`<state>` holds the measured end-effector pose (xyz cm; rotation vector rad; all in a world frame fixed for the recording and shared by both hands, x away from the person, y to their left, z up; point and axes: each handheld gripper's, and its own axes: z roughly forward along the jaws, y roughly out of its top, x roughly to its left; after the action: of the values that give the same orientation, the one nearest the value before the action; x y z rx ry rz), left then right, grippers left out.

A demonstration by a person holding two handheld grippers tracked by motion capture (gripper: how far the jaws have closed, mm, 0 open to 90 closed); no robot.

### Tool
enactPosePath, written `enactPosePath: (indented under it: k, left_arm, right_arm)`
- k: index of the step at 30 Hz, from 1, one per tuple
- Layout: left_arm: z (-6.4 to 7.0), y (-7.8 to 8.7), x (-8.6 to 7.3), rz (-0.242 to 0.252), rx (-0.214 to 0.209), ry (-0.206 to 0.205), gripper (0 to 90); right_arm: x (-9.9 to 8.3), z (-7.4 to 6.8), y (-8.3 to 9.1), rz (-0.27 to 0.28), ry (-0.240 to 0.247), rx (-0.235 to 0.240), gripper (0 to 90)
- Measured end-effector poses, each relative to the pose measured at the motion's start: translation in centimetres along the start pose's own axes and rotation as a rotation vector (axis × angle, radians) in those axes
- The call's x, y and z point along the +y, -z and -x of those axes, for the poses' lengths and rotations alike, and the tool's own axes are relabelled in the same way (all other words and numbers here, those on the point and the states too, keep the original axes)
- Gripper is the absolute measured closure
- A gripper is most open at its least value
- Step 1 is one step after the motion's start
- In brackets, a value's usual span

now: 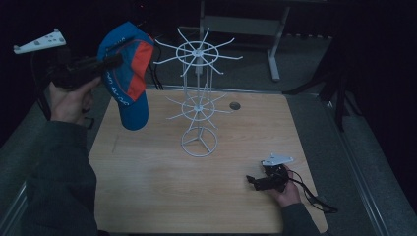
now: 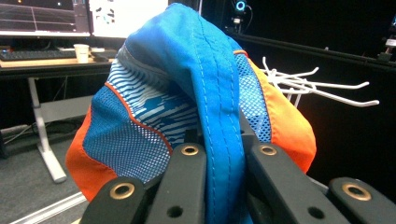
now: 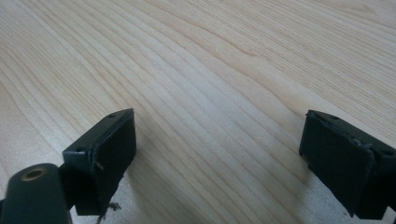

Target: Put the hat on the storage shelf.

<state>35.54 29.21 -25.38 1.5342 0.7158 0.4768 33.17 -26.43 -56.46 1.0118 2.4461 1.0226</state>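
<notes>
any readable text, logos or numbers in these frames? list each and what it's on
Nothing can be quoted.
White lettering on the blue side panel of the cap, held in the left gripper: too blurred to read in the high view.
Monitor screens on the desk behind, left gripper view: lines and windows, too small to read.
Paper cup on that desk: no legible print.
Wire rack, table, right gripper: no markings seen.

The left black two-jaw gripper [image 1: 115, 59] has a white three-cornered plate [image 1: 40, 42] with dark dots on top. Up close, its thick black jaws carry round brass-coloured rings [image 2: 189, 150] and small holes. The right black two-jaw gripper [image 1: 252, 180] has a pale grey three-cornered plate [image 1: 277, 159] and a thin black cable [image 1: 314, 196]. Its flat square pads [image 3: 109, 154] look worn at the edges. The person wears dark grey sleeves [image 1: 61, 182].
</notes>
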Motion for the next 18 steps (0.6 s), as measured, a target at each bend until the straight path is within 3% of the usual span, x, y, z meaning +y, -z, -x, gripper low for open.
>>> enactPosePath:
  k: [11,18]
  left_arm:
    - [0.1,-0.5,0.3,0.007,-0.025,-0.007,87.9]
    - [0.1,-1.4,0.2,-0.037,-0.039,-0.034,87.9]
  right_arm:
    - [0.0,0.0,0.0,0.000,0.000,0.000,10.7]
    - [0.0,0.0,0.0,0.001,0.001,0.000,10.7]
